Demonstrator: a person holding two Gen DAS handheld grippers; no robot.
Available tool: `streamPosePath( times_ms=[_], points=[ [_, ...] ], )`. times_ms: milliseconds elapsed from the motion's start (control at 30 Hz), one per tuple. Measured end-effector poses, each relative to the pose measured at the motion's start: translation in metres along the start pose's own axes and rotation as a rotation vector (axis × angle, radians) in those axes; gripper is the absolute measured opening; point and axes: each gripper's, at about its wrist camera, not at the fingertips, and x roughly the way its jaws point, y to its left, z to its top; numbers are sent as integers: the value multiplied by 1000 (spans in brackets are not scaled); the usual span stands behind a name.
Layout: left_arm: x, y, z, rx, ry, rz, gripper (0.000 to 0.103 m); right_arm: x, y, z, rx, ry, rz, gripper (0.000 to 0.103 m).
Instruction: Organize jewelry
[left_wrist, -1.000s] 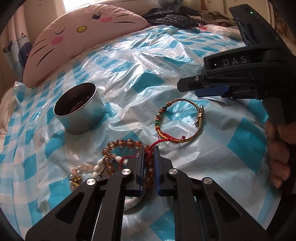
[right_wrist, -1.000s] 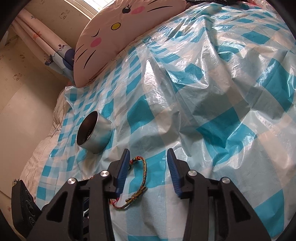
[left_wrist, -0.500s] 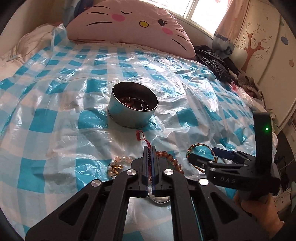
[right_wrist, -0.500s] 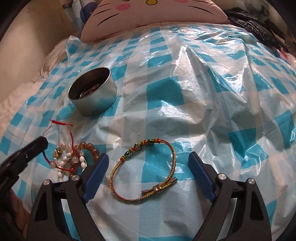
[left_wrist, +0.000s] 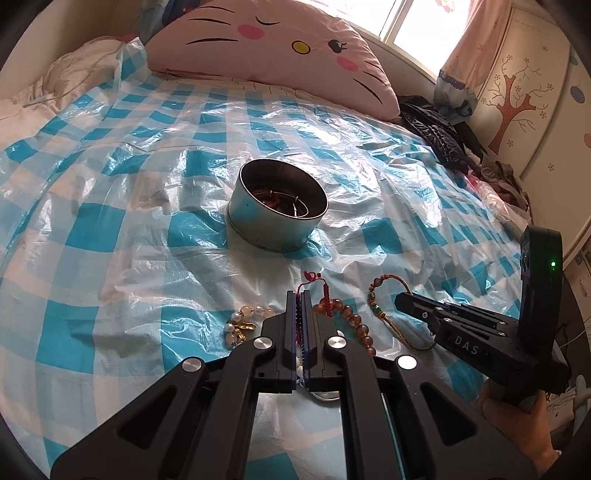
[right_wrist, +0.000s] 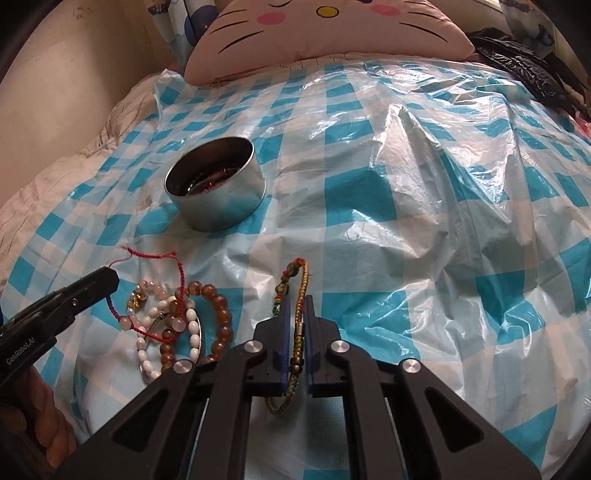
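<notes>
Across the bed lies a crinkled blue-and-white checked plastic sheet (left_wrist: 122, 206), with a pink cat-face pillow (left_wrist: 280, 55) at its far edge. Near the middle of the sheet stands a round silver metal tin (left_wrist: 277, 206), open at the top, with some dark jewelry lying inside.

Nearer than the tin, the left gripper (left_wrist: 299, 295) has its fingers pressed together on a thin red cord bracelet (right_wrist: 162, 258), whose loop runs out past the fingertips toward the tin. Just right of it, the right gripper (right_wrist: 296, 301) pinches a gold-and-multicoloured braided cord bracelet (right_wrist: 295, 280) between its blue pads; one end of the loop reaches beyond the fingertips and the other hangs under the fingers.

Between the two grippers a small heap rests on the sheet: a brown amber-like bead bracelet (right_wrist: 219, 314), touching a white and pale pink bead bracelet (right_wrist: 162, 317) with a small gold charm (left_wrist: 245, 326).
</notes>
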Motion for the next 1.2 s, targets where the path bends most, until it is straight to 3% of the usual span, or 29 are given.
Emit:
streamPosePath(
  times_ms=[300,400,467,500,633,700,767,800,833,867,967,1200],
  points=[
    [-19,-4,-9,-9,-52,47,2,-37,9,2,-16,-164,57,6],
    [-22,-6,-12,-6,-54,56,2,-31,10,2,-15,-129,11,7],
    [-22,-6,-13,-5,-54,68,2,-24,4,2,7,-100,-20,48],
    [-22,-5,-13,-7,-53,71,2,-22,3,2,12,-88,-51,86],
    [-20,0,-12,-28,-49,68,2,-7,2,0,2,-19,-101,88],
    [-21,1,-12,-34,-52,63,2,13,2,-3,-8,78,-107,88],
    [-20,2,-11,-35,-53,60,2,22,5,-4,-37,104,-115,78],
    [-20,2,-11,-34,-54,59,2,21,6,-4,-45,99,-106,56],
    [-20,2,-11,-33,-54,57,2,20,7,-4,-45,95,-77,24],
    [-20,1,-11,-32,-54,56,2,19,7,-4,-46,92,-64,10],
    [-20,1,-10,-30,-57,52,2,10,9,-4,-37,52,3,6],
    [-28,0,-8,-27,-102,31,2,-45,14,-3,-9,-166,170,6]
  ],
)
